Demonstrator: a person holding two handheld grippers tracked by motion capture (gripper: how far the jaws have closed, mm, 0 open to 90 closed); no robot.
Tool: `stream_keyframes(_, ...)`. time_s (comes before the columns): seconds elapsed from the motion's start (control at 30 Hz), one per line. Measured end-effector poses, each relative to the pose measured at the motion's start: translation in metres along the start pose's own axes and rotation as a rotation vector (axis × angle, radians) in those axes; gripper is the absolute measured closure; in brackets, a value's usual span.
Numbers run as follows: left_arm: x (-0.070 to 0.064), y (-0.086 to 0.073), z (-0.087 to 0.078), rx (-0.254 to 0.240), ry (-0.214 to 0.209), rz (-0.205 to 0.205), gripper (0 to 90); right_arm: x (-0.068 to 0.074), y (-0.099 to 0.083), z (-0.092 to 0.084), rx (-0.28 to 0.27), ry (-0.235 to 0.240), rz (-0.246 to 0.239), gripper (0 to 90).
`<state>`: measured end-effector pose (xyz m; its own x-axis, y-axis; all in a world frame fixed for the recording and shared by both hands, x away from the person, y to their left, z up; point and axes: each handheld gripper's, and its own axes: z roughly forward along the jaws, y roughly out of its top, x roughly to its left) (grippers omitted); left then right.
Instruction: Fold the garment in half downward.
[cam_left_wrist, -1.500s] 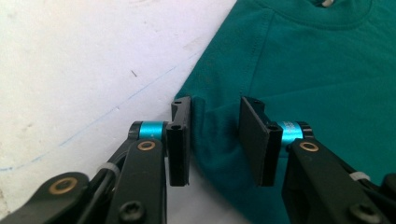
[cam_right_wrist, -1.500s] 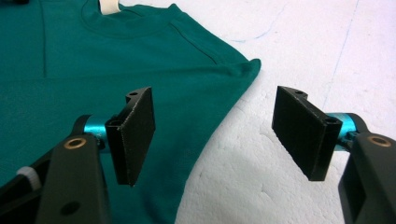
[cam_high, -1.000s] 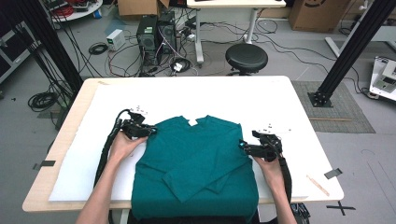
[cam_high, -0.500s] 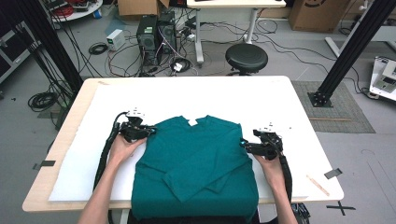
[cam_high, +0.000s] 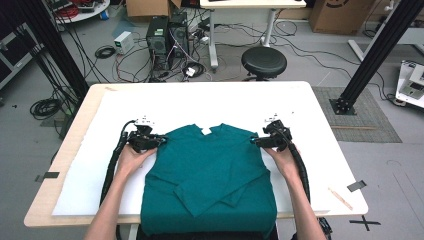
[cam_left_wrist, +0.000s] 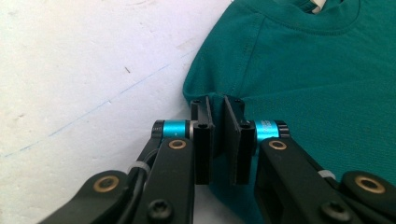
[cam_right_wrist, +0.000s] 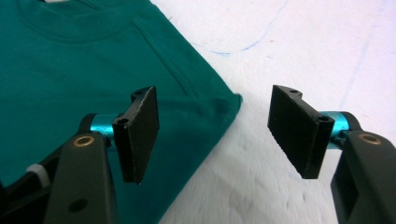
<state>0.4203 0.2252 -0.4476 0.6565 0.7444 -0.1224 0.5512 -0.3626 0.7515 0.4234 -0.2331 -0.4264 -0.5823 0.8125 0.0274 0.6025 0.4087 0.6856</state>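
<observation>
**A:** Status, left to right?

**B:** Left gripper (cam_high: 159, 141) sits at the shirt's left shoulder corner. In the left gripper view (cam_left_wrist: 217, 140) I see the jaws nearly together, pinching the folded edge of the teal shirt (cam_high: 210, 175) at that corner. So it's clamped on fabric.

**A:** Where's the shirt?

**B:** Flat on the white table cover (cam_high: 90, 170), near edge of the table (cam_high: 55, 200). Collar points away from me, white neck tag (cam_high: 206, 131) showing. Both sleeves are folded in across the chest, crossing low on the body. The hem hangs over the near table edge.

**A:** Right side?

**B:** Right gripper (cam_high: 256, 142) is at the right shoulder corner, level with the left one. Right gripper view (cam_right_wrist: 212, 135): jaws wide apart, and they've just been closing a little. One pad (cam_right_wrist: 140, 133) is over the fabric, the other pad (cam_right_wrist: 296, 130) is over bare white cover. The shoulder corner lies between them, but no pad presses on it. Not gripping.

**A:** Hands?

**B:** My left hand (cam_high: 131, 161) and right hand (cam_high: 284, 159) are both on the grippers, forearms coming in from the near edge.
</observation>
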Motion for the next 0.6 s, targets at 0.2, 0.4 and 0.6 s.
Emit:
stream_keyframes(0.2,0.002,-0.001,0.000,-0.003,-0.012,-0.017,82.5,-0.007,0.001,0.018,0.061,0.014,0.007,35.1)
stream_keyframes(0.4,0.000,-0.001,0.000,-0.006,-0.001,-0.009,82.4,-0.004,0.001,0.020,0.065,0.000,-0.008,38.2)
stream_keyframes(0.6,-0.001,-0.002,0.000,-0.012,0.005,-0.012,82.3,0.004,-0.001,0.018,0.059,-0.003,0.004,52.4)
